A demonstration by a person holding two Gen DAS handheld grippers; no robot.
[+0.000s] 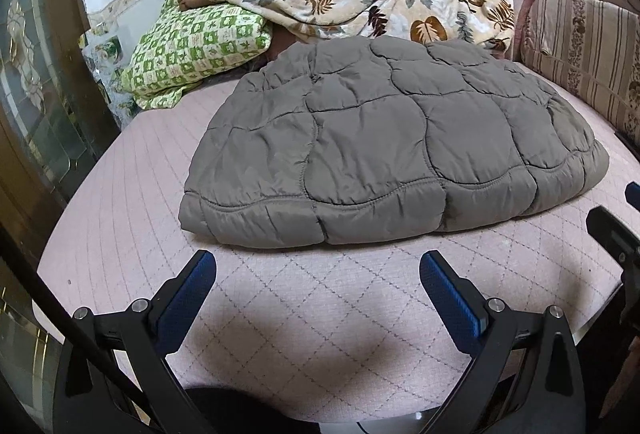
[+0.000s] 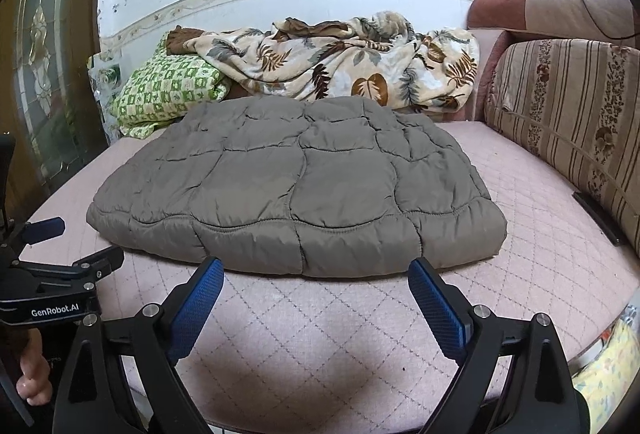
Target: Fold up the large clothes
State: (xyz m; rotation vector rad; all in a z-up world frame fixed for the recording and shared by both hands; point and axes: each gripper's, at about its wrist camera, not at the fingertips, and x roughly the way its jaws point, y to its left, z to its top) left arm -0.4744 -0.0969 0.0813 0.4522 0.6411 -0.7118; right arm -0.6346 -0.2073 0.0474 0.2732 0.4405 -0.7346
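Note:
A grey quilted padded jacket [image 1: 384,141] lies folded into a thick rectangle on the pink quilted mattress [image 1: 312,314]. It also shows in the right wrist view [image 2: 296,185]. My left gripper [image 1: 318,266] is open and empty, just short of the jacket's near hem. My right gripper [image 2: 316,272] is open and empty, also just in front of the near hem. The left gripper shows at the left edge of the right wrist view [image 2: 72,242], and the right gripper at the right edge of the left wrist view [image 1: 624,218].
A leaf-print blanket [image 1: 380,1] and a green checked pillow [image 1: 196,45] lie heaped at the far end against the white wall. A striped sofa backrest [image 2: 568,121] runs along the right. A dark wooden door with glass [image 1: 32,93] stands at the left.

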